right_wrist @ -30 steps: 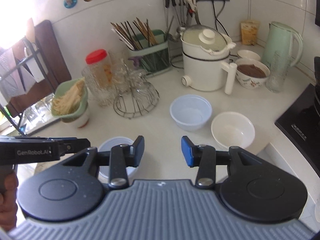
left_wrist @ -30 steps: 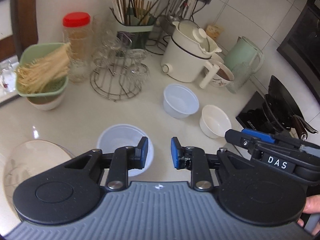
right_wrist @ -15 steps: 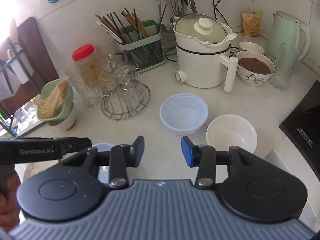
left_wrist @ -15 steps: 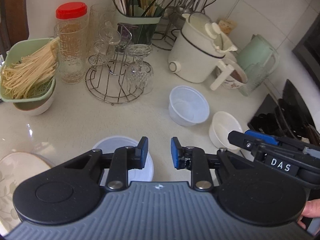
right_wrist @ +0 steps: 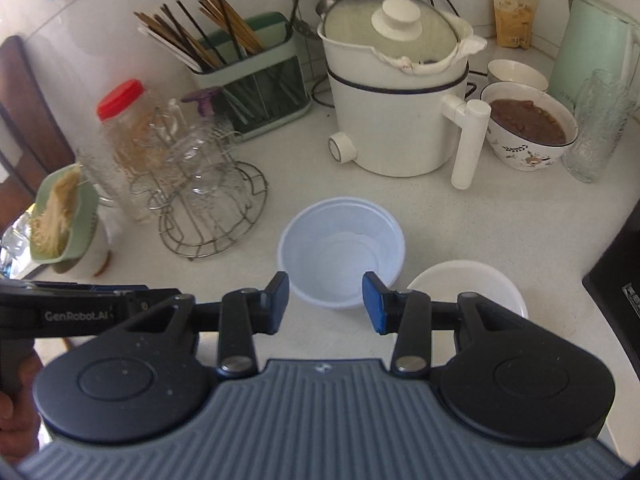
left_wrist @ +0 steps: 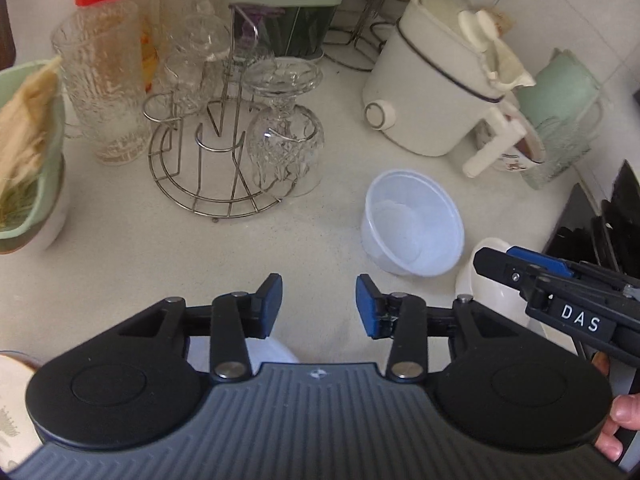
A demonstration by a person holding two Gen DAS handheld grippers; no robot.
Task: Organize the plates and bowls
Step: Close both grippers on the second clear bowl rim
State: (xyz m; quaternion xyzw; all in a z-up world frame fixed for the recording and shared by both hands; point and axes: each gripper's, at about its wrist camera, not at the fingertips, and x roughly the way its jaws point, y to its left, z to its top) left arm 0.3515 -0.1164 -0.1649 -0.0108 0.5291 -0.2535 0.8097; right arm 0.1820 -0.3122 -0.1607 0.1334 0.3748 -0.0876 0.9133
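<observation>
I am holding both grippers over a white kitchen counter (right_wrist: pixel 248 264), and each one's blue-padded fingers are standing apart with nothing between them. My right gripper (right_wrist: pixel 325 303) is hanging just short of a translucent plastic bowl (right_wrist: pixel 341 250) that is sitting upright in the middle of the counter; the bowl's near rim is showing through the gap between the pads, not touching them. A white ceramic bowl (right_wrist: pixel 464 280) is sitting just to the right of it, its near half hidden behind my right finger linkage. From the left wrist camera, my left gripper (left_wrist: pixel 319 305) is hovering above bare counter, with the same plastic bowl (left_wrist: pixel 412 228) ahead and to its right. The white bowl (left_wrist: pixel 478 270) there is mostly covered by the other gripper's body, which is crossing in from the right edge. A second translucent container (left_wrist: pixel 268 354) is peeking out under my left finger linkage, too hidden for me to tell its shape. A patterned plate (left_wrist: pixel 12 408) is being cut off at the lower-left edge. Farther back, a wire rack of upturned glasses (right_wrist: pixel 208 200), a white electric pot (right_wrist: pixel 396 100), a floral bowl of brown food (right_wrist: pixel 528 126) and a green kettle (right_wrist: pixel 592 44) are standing along the wall, and the left view is blurring them.
</observation>
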